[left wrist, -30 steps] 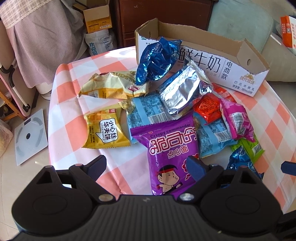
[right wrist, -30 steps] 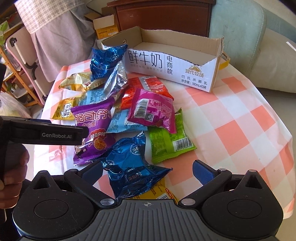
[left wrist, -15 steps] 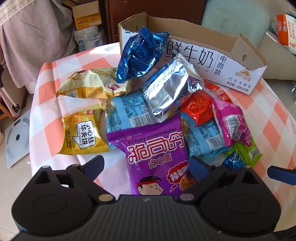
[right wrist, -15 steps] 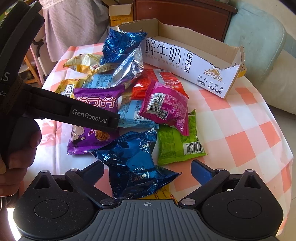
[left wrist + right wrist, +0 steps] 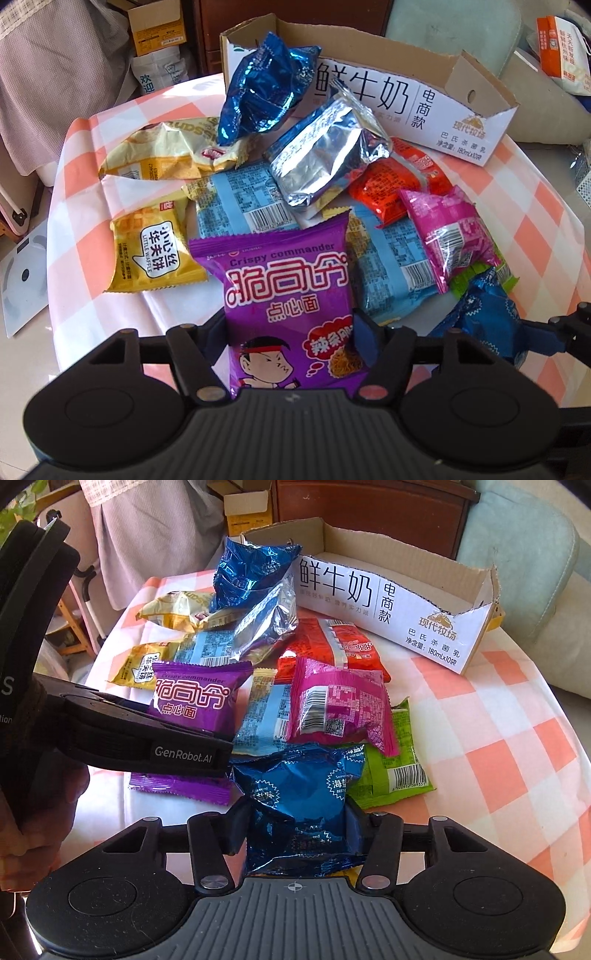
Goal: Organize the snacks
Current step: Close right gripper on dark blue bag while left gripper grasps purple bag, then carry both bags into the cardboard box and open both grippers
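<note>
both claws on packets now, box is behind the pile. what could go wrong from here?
1. The left claw is closing on the purple packet, whose top edge lies over the light-blue packets; lifting may drag them.
2. The right claw pinches the puffy blue packet; slick foil could slip or burst.
3. The upright blue bag leans on the cardboard box, partly blocking it.

hidden: purple packet bottom edge | behind: left tool body
</note>
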